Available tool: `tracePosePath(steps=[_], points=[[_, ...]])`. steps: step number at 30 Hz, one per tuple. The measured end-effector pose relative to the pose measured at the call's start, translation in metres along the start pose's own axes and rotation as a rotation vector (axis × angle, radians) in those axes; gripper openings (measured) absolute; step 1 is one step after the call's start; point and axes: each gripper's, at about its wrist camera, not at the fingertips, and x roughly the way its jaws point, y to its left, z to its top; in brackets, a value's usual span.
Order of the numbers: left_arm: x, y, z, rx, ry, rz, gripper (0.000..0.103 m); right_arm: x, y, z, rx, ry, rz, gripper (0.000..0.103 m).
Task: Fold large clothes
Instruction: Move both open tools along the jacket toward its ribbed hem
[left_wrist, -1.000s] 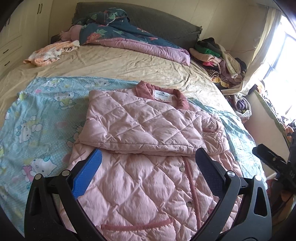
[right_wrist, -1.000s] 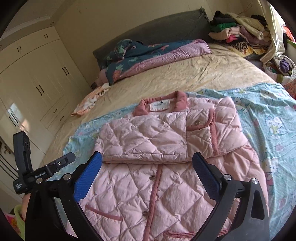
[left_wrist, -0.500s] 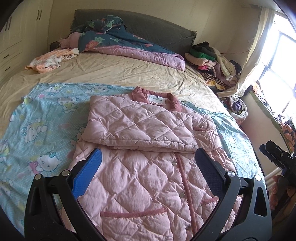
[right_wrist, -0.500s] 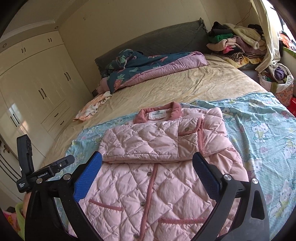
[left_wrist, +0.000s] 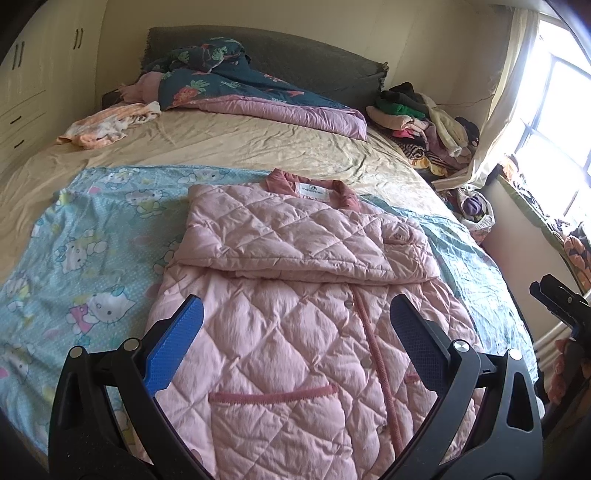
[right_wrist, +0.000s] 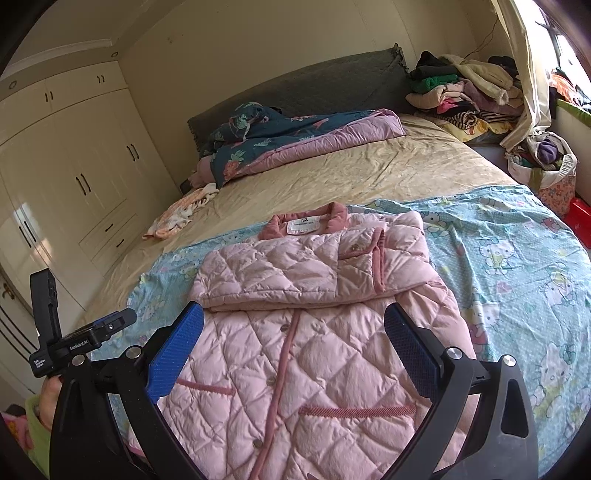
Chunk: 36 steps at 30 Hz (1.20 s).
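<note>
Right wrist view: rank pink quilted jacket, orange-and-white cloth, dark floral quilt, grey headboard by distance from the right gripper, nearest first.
From the right gripper:
1. Pink quilted jacket, directly below and ahead.
2. Orange-and-white cloth, left on the beige sheet.
3. Dark floral quilt, at the bed's head.
4. Grey headboard, behind the quilt.

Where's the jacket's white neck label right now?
In both wrist views, the white neck label sits inside the collar at the pink jacket's far end, toward the headboard.
</note>
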Motion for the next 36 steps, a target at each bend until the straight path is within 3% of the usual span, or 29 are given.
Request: tracePosePath(steps=[11,21,36], points=[[-0.003,0.002,-0.033,0.012,0.009,0.016,0.095,-0.009,-0.004,-0.027,-0.02,0.019,-0.036,0.098],[-0.002,0.012,-0.062,0.004,0.03,0.04,0.094,-0.006,-0.015,-0.062,-0.041,0.087,-0.067,0.098],[0.008,0.036,-0.11,0.013,0.098,0.104,0.094,-0.001,-0.053,-0.114,0.005,0.161,-0.146,0.098]])
